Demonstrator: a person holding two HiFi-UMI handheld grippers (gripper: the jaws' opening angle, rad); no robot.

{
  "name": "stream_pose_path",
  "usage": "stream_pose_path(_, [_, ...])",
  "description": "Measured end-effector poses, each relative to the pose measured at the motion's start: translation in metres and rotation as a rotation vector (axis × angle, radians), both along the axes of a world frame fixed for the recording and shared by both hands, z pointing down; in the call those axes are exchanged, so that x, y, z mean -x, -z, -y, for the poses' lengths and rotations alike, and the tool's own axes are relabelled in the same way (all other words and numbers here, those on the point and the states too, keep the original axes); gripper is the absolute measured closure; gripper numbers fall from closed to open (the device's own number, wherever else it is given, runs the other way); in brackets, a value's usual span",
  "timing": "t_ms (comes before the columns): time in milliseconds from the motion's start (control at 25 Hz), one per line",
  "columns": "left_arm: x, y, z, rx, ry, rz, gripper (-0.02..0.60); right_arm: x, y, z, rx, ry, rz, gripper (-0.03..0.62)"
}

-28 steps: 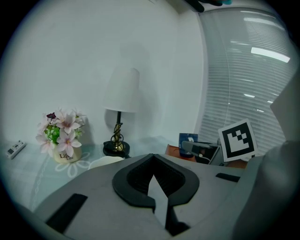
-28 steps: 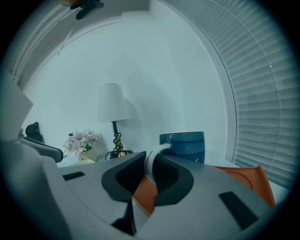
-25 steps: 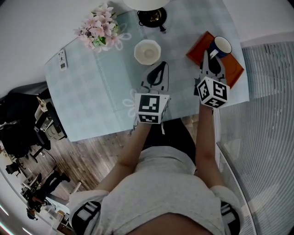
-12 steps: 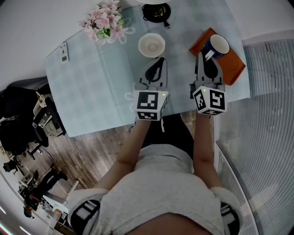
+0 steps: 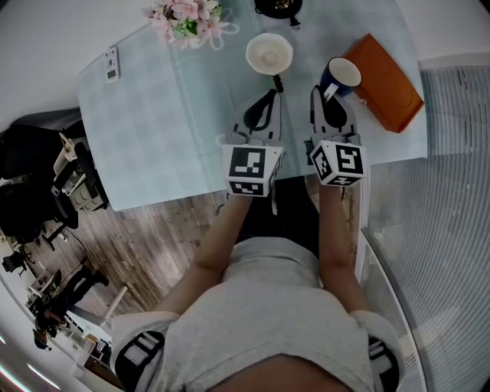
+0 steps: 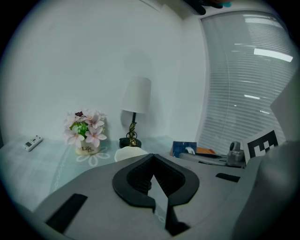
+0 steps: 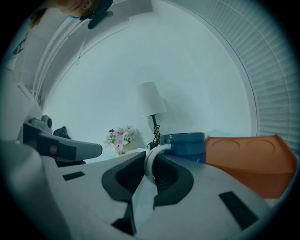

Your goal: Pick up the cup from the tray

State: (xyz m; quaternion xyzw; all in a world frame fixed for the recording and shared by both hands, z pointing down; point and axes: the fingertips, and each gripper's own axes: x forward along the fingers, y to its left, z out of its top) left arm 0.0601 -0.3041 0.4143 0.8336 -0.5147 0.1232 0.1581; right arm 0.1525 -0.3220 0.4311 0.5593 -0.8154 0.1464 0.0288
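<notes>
The table (image 5: 145, 130) bears one blue cup (image 5: 341, 74) at 1 o'clock, one orange tray (image 5: 389, 86) at 2, one white bowl (image 5: 269, 53) and one lamp (image 6: 137, 95) at 12, one flower pot (image 5: 187, 15) at 11, and one remote (image 5: 113, 63) at 10. There are two grippers, the left gripper (image 5: 269, 98) and the right gripper (image 5: 325, 96).

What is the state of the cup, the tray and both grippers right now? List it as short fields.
cup: blue, white inside, off the tray, just left of it in the head view
tray: orange, at the table's right edge
right gripper: shut on the cup's white handle
left gripper: shut, empty, pointing towards the white bowl
lift: cannot tell whether the cup is clear of the table
also on table: pink flowers, remote, lamp
</notes>
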Motion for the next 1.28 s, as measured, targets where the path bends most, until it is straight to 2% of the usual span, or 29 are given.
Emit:
stream_pose_path(520, [0.023,-0.025,-0.004,0.044,0.038,0.014,0.577,0.024,-0.053,0.014,0.091,0.054,-0.019,0.553])
stream_pose_path(960, [0.023,-0.035,-0.012,0.07,0.033,0.009,0.577,0.025,-0.062,0.001,0.078,0.046,-0.045,0.551])
stream_pose_path(1280, [0.014,-0.036,-0.02,0.07,0.002,0.01,0.577,0.027,-0.085,-0.021,0.093,0.016,-0.119,0.551])
